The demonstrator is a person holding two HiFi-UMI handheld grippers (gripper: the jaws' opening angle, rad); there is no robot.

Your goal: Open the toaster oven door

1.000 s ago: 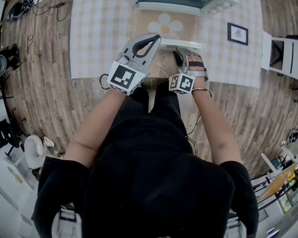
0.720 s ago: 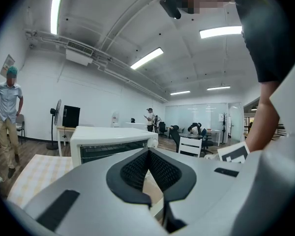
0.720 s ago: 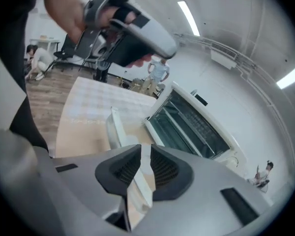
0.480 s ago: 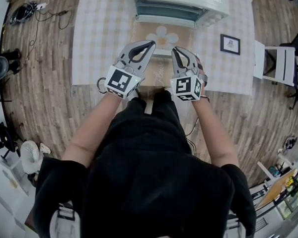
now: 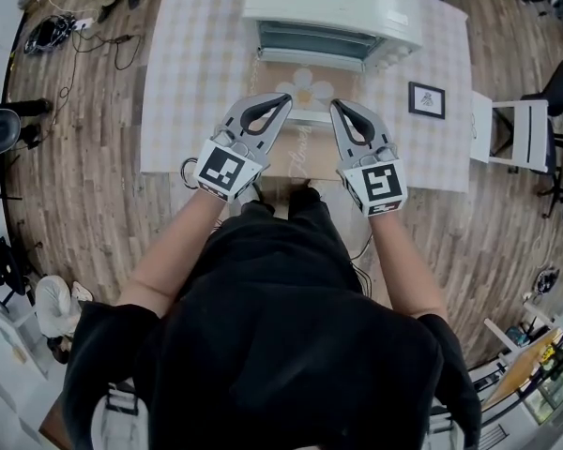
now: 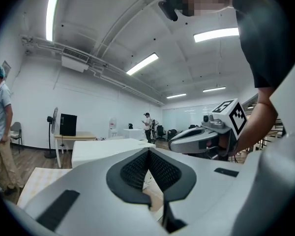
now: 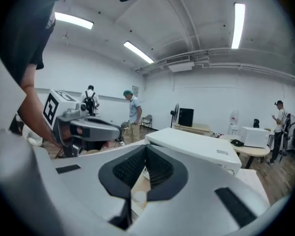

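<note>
toaster oven sits at the far side of the worktop, white, with its door facing the person and shut, as far as the head view shows. the door's long axis runs left to right across the view, and the knobs are at its right end. i cannot make out the handle bar as a separate part, so which edge carries it is not settled from here. left gripper and right gripper are both held over the near half of the worktop, above the flower mat, tips pointing away from the person toward the oven. on both, the jaws are pressed together with nothing between them. the left gripper view shows its pads meeting at the tip, and the right gripper view shows the same, with the oven's white top just beyond to the right. key relation: the door lies straight ahead of both pairs of jaws, apart from them, with the mat between. the two tips stand about level and straddle the door's middle, left tip toward its left half, right tip toward its right half, so neither hand is clearly nearer. judgement: whichever gripper goes in will need its jaws apart first, and turned so they close across the door's left-right edge, not along it. a picture frame stands off to the right, out of the path.
</note>
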